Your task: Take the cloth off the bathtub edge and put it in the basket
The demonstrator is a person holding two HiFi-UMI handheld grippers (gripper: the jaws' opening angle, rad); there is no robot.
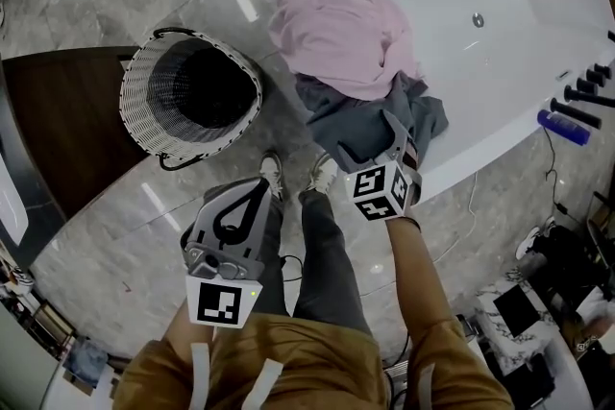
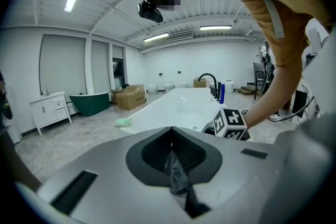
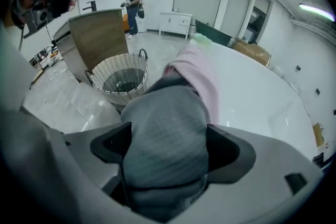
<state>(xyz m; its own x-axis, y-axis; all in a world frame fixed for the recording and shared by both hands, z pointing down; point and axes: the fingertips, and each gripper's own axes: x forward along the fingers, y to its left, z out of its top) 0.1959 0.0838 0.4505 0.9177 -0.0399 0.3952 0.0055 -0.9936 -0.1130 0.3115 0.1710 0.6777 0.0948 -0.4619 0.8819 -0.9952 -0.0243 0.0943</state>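
While the person stood at the bathtub edge, the right gripper was lowered onto a grey cloth heaped there. Its fingers were spread wide, with the cloth bulging between them and not yet pinched. A pink cloth lay just beyond the fingers, partly over the grey one. The basket stood on the floor, well off to the left of those fingers. The left gripper hung low, fingers closed together. This looked like the pick-up step. Next the fingers would need to close on the fold, lift it clear and carry it leftward to the basket.
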